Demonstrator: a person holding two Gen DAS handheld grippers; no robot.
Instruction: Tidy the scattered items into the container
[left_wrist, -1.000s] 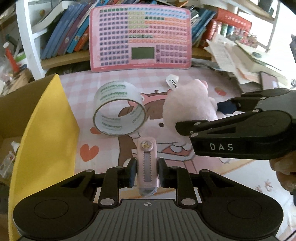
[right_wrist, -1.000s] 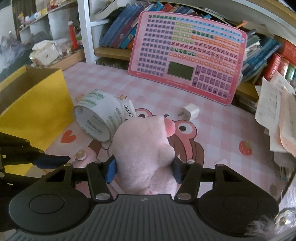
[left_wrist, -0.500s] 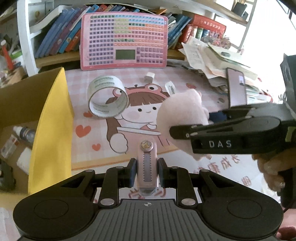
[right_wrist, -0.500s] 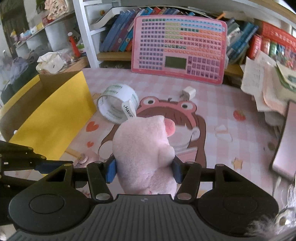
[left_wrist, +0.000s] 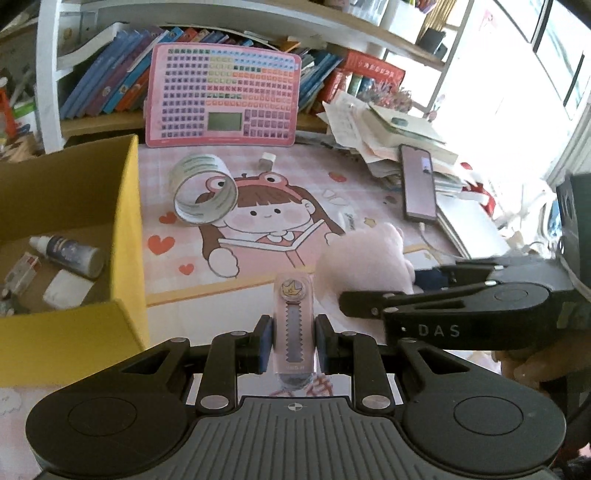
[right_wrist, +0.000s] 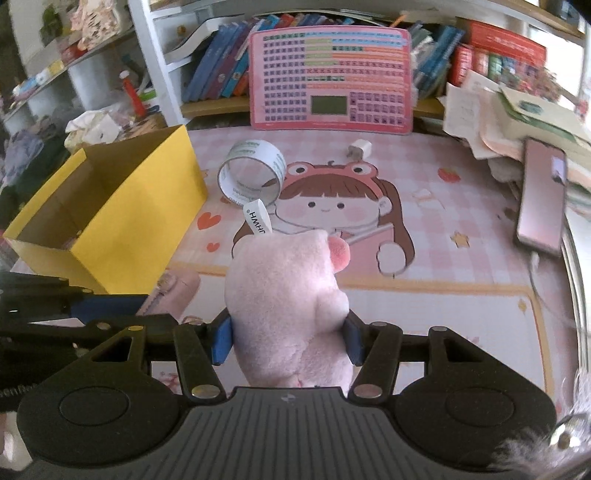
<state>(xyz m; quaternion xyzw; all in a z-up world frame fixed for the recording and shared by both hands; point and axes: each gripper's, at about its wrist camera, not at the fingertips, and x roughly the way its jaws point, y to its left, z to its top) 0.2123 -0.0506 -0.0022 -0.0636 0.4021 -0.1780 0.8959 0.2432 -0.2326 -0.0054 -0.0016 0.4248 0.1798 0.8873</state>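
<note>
We are gripping a pink utility knife in our left claw, closed tight, with the yellow box at ten o'clock. Our right claw is squeezing the pink plush toy above the tabletop.

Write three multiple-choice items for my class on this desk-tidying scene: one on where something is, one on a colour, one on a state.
1. Where is the tape roll?
A. inside the box
B. on the pink mat, right of the box
C. on the bookshelf

2. What colour is the outside of the box?
A. yellow
B. blue
C. white

3. What is the right gripper doing?
A. open and empty
B. shut on the tape roll
C. shut on the plush toy

Answers: B, the roll lies on the mat beside the box; A, its outer walls are yellow; C, both blue pads press the toy's sides. The left gripper grips a pink cutter.
</note>
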